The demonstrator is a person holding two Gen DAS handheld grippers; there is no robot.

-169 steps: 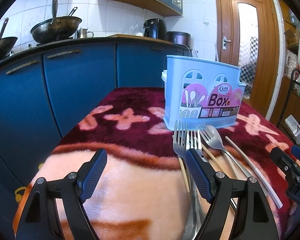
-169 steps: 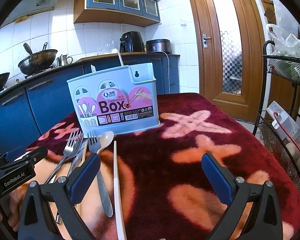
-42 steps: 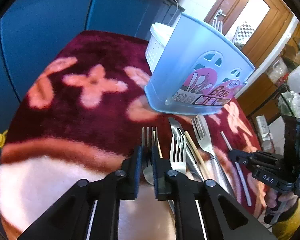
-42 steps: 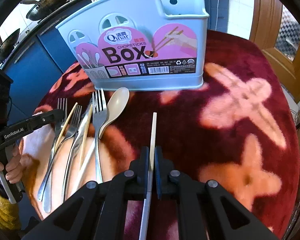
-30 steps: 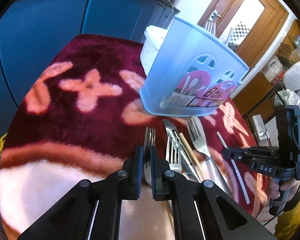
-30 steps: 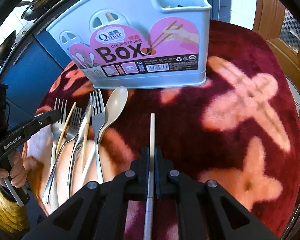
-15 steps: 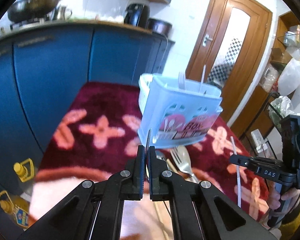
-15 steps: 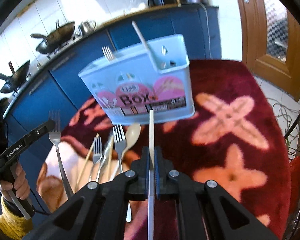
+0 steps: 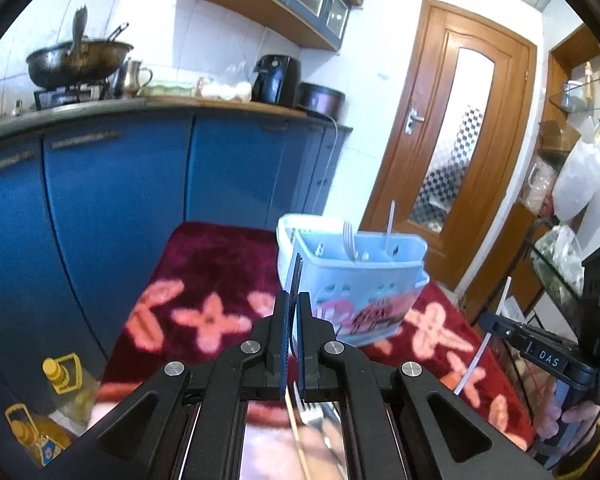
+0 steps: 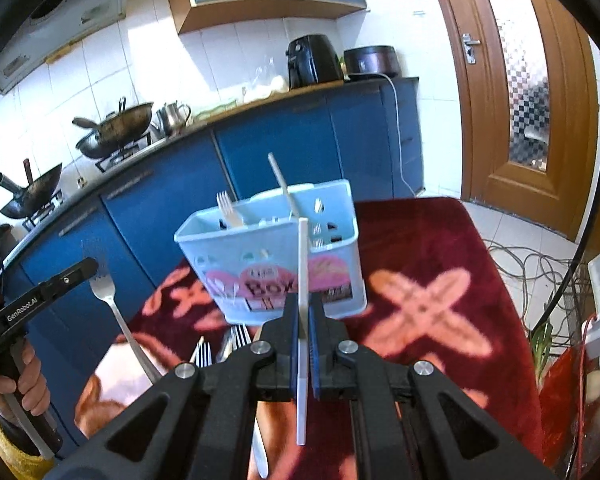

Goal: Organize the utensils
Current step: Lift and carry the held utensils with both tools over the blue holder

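Fingers (image 9: pixel 279 344) of the left gripper (image 9: pixel 292 340) are clamped on a fork (image 9: pixel 297 276), seen edge-on, its prongs rising beyond the tips. Past them stands the blue box (image 9: pixel 364 280) on the red cloth (image 9: pixel 204 264), a fork and a white stick upright inside. Off to the right hangs the right gripper (image 9: pixel 496 322).

From the right wrist, both fingers (image 10: pixel 315 344) pinch a white chopstick (image 10: pixel 302 320) that points ahead at the box (image 10: pixel 228 264). Leftward, the left gripper (image 10: pixel 82 270) holds the fork (image 10: pixel 112 312); more cutlery (image 10: pixel 220 348) lies below.

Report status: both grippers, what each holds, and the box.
Left gripper shut on fork. Right gripper shut on white chopstick. Utensil box ahead, already holding a fork and chopstick. Nothing between.
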